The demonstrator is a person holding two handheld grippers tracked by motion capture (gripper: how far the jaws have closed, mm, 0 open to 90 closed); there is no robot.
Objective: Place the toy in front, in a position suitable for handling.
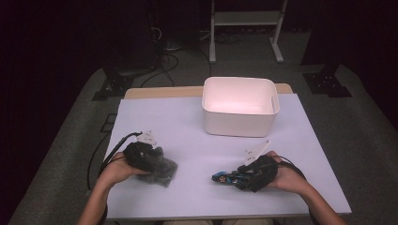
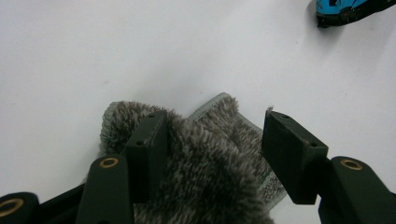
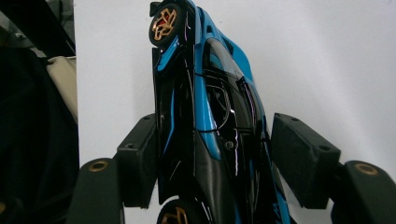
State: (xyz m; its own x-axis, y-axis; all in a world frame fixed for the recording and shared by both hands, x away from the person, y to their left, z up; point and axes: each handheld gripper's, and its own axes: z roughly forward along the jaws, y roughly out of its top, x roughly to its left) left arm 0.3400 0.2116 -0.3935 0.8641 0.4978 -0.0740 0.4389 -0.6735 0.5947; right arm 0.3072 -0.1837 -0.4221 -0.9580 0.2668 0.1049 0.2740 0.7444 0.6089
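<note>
Left gripper [image 2: 212, 154] spread over one grey fluffy cloth [image 2: 210, 177] | right gripper [image 3: 224, 158] spread around one blue toy car [image 3: 205, 116], tail cut off | one white bin [image 1: 240, 107]

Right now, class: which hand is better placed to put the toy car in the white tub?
Probably the right: its gripper straddles the toy car, while the left gripper sits over the cloth.

blue-black car [image 3: 210, 116] (gold wheels), grey cloth [image 2: 210, 168]
</note>
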